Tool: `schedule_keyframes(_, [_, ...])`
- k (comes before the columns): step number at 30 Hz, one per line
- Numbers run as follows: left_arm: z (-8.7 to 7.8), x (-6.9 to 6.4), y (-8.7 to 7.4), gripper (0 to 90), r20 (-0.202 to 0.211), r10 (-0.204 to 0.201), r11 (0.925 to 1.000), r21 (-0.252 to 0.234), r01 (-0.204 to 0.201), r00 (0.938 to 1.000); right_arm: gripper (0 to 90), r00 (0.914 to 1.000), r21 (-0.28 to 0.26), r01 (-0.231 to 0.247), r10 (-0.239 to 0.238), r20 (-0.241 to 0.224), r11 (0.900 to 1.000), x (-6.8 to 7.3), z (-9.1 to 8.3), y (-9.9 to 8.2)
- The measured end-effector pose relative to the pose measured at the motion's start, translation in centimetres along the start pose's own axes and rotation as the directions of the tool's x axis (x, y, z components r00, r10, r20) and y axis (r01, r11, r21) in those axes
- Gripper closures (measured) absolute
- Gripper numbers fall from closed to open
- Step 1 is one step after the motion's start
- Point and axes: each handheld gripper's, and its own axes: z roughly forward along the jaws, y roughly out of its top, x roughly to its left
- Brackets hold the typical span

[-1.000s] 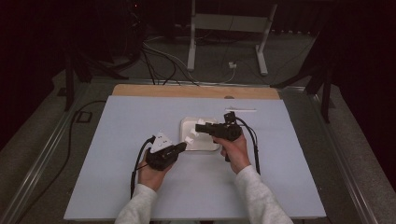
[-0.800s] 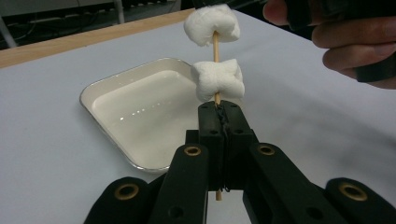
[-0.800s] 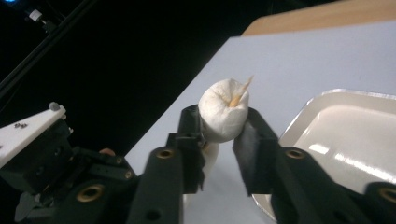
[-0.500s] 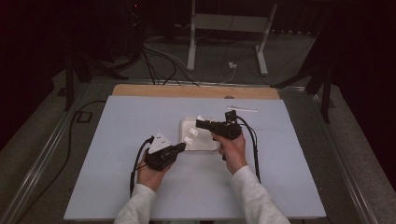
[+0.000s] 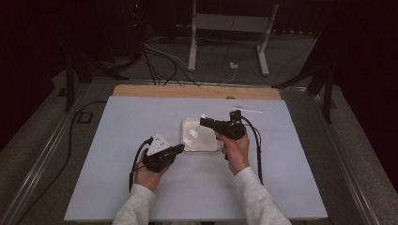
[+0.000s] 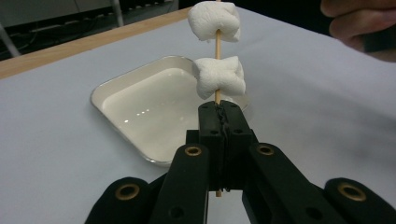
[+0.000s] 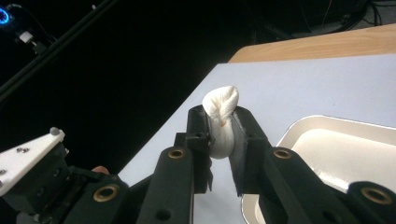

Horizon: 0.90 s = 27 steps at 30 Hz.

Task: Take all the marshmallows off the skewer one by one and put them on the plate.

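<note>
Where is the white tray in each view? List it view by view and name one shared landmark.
High view: white tray at the centre of the picture.
Left gripper view: tray left of centre, at mid-height.
Right gripper view: tray at the lower right, cut by the edge.
Shared landmark: wooden strip along the table's far edge.
</note>
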Motion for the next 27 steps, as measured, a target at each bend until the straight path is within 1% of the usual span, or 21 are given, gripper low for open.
schedule_keyframes(1, [0.0,0.1,-0.1,90.0,-0.008,0.008,0.9998,0.019,-0.008,0.9999,80.0,0.9997,-0.042,-0.01,0.011,0.02,0.9991,-0.2,-0.5,0.2])
schedule_keyframes(2, [0.1,0.0,-0.4,90.0,-0.037,0.026,0.9981,0.057,-0.024,0.999,80.2,0.9992,-0.088,-0.032,0.034,0.019,0.9956,-0.4,-1.1,0.5])
schedule_keyframes(3, [0.1,0.3,-0.8,90.0,-0.042,0.018,0.9977,0.066,-0.015,0.999,80.1,0.9985,-0.114,-0.053,0.054,0.008,0.9921,-0.7,-1.7,0.9])
schedule_keyframes(4, [0.0,0.6,-1.0,90.0,-0.039,-0.011,0.9981,0.061,0.013,0.9992,79.8,0.9992,-0.106,-0.029,0.032,0.023,0.9939,-0.7,-2.1,1.3])
schedule_keyframes(5, [0.0,0.8,-1.0,90.0,-0.046,-0.025,0.998,0.056,0.028,0.9986,79.8,0.9992,-0.106,-0.029,0.032,0.023,0.9939,-0.7,-2.1,1.3])
schedule_keyframes(7, [0.0,1.0,-0.7,90.0,-0.054,-0.038,0.9982,0.043,0.041,0.9978,79.3,0.9959,-0.046,0.049,-0.045,0.079,0.9978,-0.4,-2.3,1.5])
schedule_keyframes(9, [0.1,0.8,-0.5,90.0,-0.066,-0.04,0.9979,0.047,0.044,0.997,78.8,0.99,0.004,0.086,-0.086,0.112,0.9963,-0.3,-2.0,1.2])
schedule_keyframes(10, [0.2,0.7,-0.5,90.0,-0.065,-0.045,0.9976,0.049,0.048,0.9969,78.0,0.9811,0.05,0.113,-0.12,0.152,0.9923,-0.5,-1.3,0.7])
schedule_keyframes(11, [0.3,0.7,-0.5,90.0,-0.07,-0.043,0.9973,0.056,0.047,0.9966,78.0,0.9811,0.05,0.113,-0.12,0.152,0.9923,-0.5,-1.3,0.7])
schedule_keyframes(13, [0.4,0.8,-0.5,90.0,-0.073,-0.052,0.9963,0.066,0.056,0.996,77.1,0.9709,0.101,0.126,-0.144,0.191,0.9868,-0.9,-0.6,0.0])
schedule_keyframes(14, [0.4,0.8,-0.6,90.0,-0.073,-0.057,0.996,0.065,0.061,0.9957,76.7,0.9679,0.123,0.131,-0.154,0.199,0.9837,-1.2,-0.2,-0.3])
schedule_keyframes(15, [0.4,0.9,-0.6,90.0,-0.074,-0.061,0.9959,0.063,0.065,0.9954,76.4,0.9659,0.144,0.131,-0.159,0.204,0.9809,-1.4,0.1,-0.7])
schedule_keyframes(18, [0.3,1.0,-0.6,90.0,-0.075,-0.072,0.9953,0.06,0.076,0.9946,75.7,0.9552,0.193,0.136,-0.18,0.235,0.9717,-2.0,1.0,-1.6])
schedule_keyframes(19, [0.3,1.1,-0.7,90.0,-0.074,-0.072,0.9952,0.061,0.076,0.9947,75.4,0.9542,0.213,0.127,-0.178,0.24,0.9686,-2.3,1.3,-1.9])
schedule_keyframes(20, [0.3,1.0,-0.7,90.0,-0.076,-0.072,0.9951,0.062,0.077,0.9945,75.2,0.9555,0.227,0.108,-0.164,0.245,0.9679,-2.7,1.5,-2.2])
schedule_keyframes(21, [0.4,1.0,-0.7,90.0,-0.075,-0.074,0.9949,0.063,0.078,0.9944,75.0,0.9534,0.252,0.084,-0.151,0.261,0.964,-3.3,2.0,-2.7])
schedule_keyframes(22, [0.4,1.0,-0.7,90.0,-0.074,-0.074,0.9949,0.063,0.079,0.9945,75.0,0.9534,0.252,0.084,-0.151,0.261,0.964,-3.3,2.0,-2.7])
schedule_keyframes(24, [0.4,1.0,-0.7,90.0,-0.072,-0.074,0.9949,0.063,0.079,0.9947,73.9,0.9524,0.276,0.072,-0.149,0.266,0.9584,-3.7,2.3,-3.1])
schedule_keyframes(25, [0.4,1.0,-0.7,90.0,-0.071,-0.074,0.9948,0.065,0.079,0.9947,71.5,0.9523,0.285,0.069,-0.148,0.267,0.956,-3.9,2.5,-3.3])
schedule_keyframes(26, [0.5,1.0,-0.7,90.0,-0.07,-0.075,0.9946,0.066,0.08,0.9947,63.1,0.9489,0.308,0.064,-0.154,0.276,0.9491,-4.0,2.7,-3.5])
schedule_keyframes(27, [0.5,1.0,-0.7,90.0,-0.071,-0.076,0.9945,0.067,0.08,0.9946,63.1,0.9489,0.308,0.064,-0.154,0.276,0.9491,-4.0,2.7,-3.5])
